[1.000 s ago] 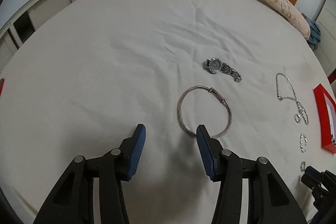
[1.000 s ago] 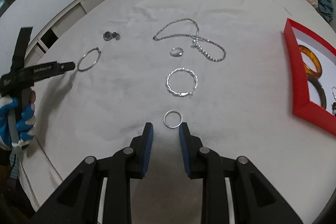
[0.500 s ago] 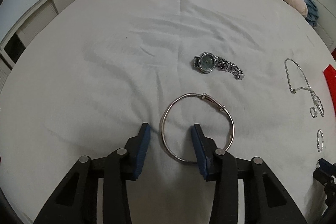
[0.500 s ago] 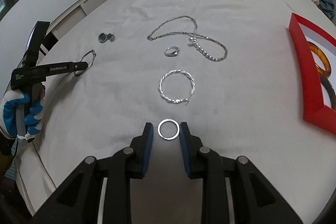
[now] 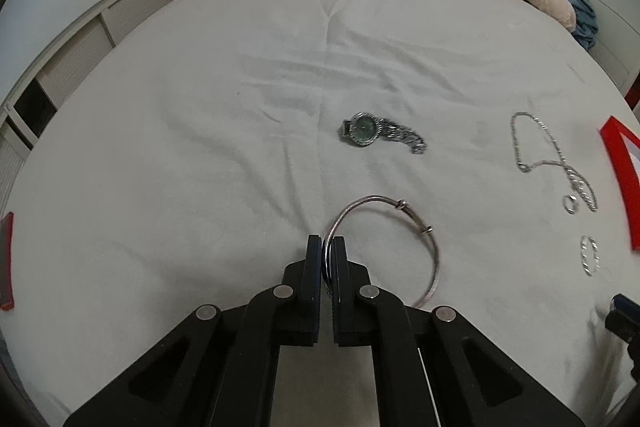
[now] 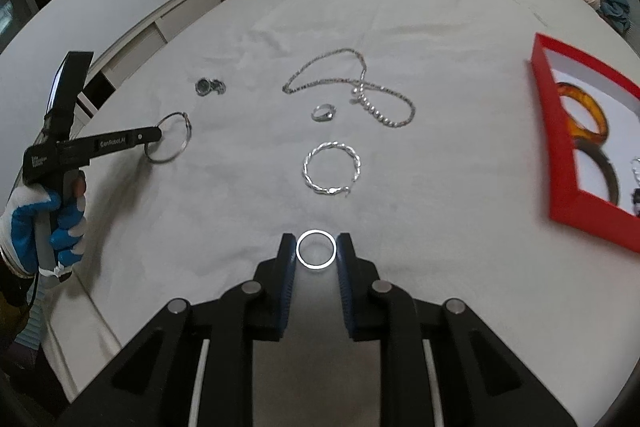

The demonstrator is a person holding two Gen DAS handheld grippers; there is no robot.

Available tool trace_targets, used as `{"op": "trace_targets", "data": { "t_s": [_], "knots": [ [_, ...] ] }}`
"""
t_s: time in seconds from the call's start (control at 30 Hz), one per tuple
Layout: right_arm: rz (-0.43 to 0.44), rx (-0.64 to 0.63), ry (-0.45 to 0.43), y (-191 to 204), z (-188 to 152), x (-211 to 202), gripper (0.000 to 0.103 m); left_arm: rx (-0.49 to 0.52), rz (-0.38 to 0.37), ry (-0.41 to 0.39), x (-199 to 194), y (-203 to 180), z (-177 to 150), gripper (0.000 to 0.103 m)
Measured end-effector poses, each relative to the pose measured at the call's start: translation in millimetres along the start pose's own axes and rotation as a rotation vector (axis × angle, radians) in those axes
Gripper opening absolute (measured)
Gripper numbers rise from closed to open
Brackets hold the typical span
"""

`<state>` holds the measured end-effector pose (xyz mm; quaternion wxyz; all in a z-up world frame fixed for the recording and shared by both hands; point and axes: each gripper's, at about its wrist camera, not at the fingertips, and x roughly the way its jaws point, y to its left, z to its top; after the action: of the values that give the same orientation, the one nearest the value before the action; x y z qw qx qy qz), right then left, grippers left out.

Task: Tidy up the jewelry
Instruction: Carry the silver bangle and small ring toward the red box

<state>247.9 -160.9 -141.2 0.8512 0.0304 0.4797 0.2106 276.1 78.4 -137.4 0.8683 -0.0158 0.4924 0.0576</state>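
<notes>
the left claw (image 5: 327, 253) pinches the bangle (image 5: 400, 205) rim; the right claw (image 6: 316, 251) is closing around a ring (image 6: 316, 251) lying between its fingers.

Two close fisheye views angled steeply down along the jaws, sharing the bedsheet (image 5: 200, 147), watch (image 6: 208, 87) and, seemingly, necklace (image 5: 548, 155).

The left gripper (image 5: 327, 255) has clamped the bangle (image 5: 420, 233), right gripper (image 6: 316, 253) narrowing around the ring (image 6: 316, 249)

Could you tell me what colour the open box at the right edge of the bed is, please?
The box is bright red with a white inside, clearest in the right wrist view.
</notes>
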Motion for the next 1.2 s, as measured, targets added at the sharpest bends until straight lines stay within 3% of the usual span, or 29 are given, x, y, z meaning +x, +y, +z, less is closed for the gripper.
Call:
{"op": "trace_targets", "data": {
  "t_s": [0.7, 1.0, 1.2],
  "knots": [
    [-0.016, 0.062, -0.158, -18.9, -37.7, -120.7, 0.019, 0.114, 0.005, -0.098, -117.2, -54.3, -25.9, 0.004],
    [-0.069, 0.102, -0.212, -60.2, -49.8, -161.2, 0.019, 0.209, -0.088, -0.126, -131.2, -131.9, -15.3, 0.004],
    [-0.144, 0.126, -0.234, -114.1, -35.4, -175.9, 0.019, 0.312, -0.19, -0.139, -125.0, -215.7, 8.1, 0.004]
  ]
}}
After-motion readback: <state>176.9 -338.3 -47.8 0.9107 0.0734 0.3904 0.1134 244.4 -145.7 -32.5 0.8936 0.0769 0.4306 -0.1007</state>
